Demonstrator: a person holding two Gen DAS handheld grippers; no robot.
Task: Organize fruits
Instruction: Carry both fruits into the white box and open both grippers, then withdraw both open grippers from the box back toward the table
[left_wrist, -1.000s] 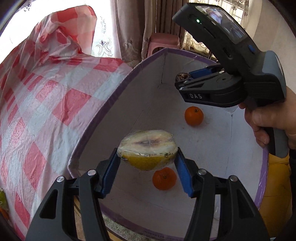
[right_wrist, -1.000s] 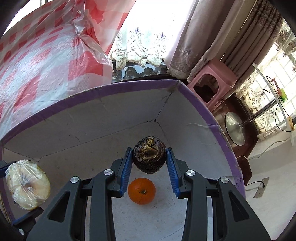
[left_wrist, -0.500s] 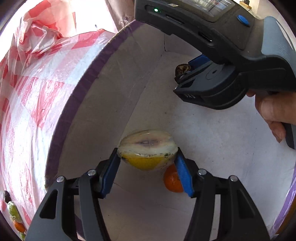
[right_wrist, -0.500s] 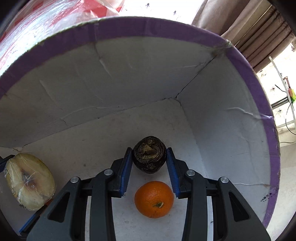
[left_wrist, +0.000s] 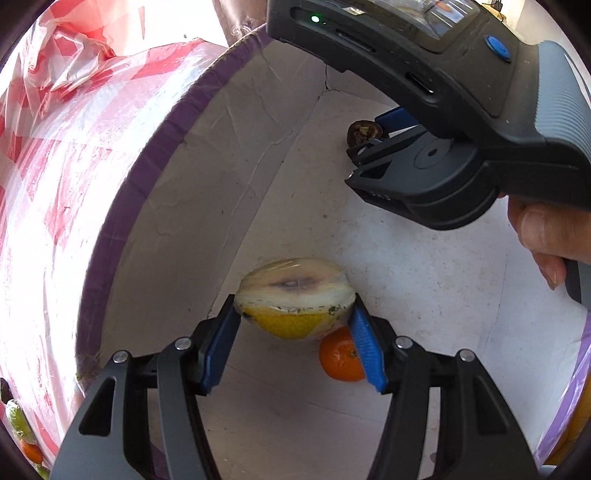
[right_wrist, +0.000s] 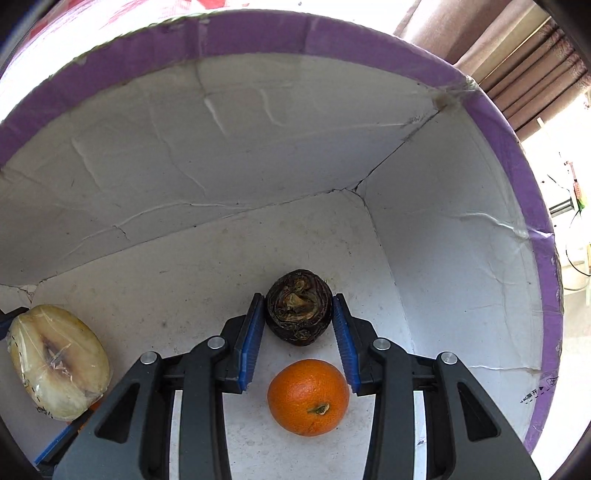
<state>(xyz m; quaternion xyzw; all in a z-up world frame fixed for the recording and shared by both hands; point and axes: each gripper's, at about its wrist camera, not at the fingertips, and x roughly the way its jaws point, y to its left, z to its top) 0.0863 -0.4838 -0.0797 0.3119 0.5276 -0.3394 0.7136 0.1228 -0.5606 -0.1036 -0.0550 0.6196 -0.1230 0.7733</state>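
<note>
White box (right_wrist: 258, 166) with purple rim; inside it: orange mandarin (right_wrist: 308, 397), dark brown fruit (right_wrist: 298, 307), yellow wrapped half fruit (left_wrist: 295, 299). Beside box, red-white checked plastic (left_wrist: 55, 166).

Counts, all relative to the box (right_wrist: 498, 147), white inside w/ purple rim:

- Oranges: 2 inside the box, 1 per view, on the floor (right_wrist: 308, 397) (left_wrist: 341, 360).
- Wrapped cut fruit halves: 1 (left_wrist: 295, 299), held above the box floor.
- Dark wrinkled fruits: 1 (right_wrist: 299, 306), inside, near the far corner.
- Boxes: 1.
- Grippers: 2, both reaching into the box.
- Red-checked plastic bags: 1 (left_wrist: 48, 155), outside, against the box wall.
- Small fruits outside the box, lower left: approx. 3, too small to tell kinds.
</note>
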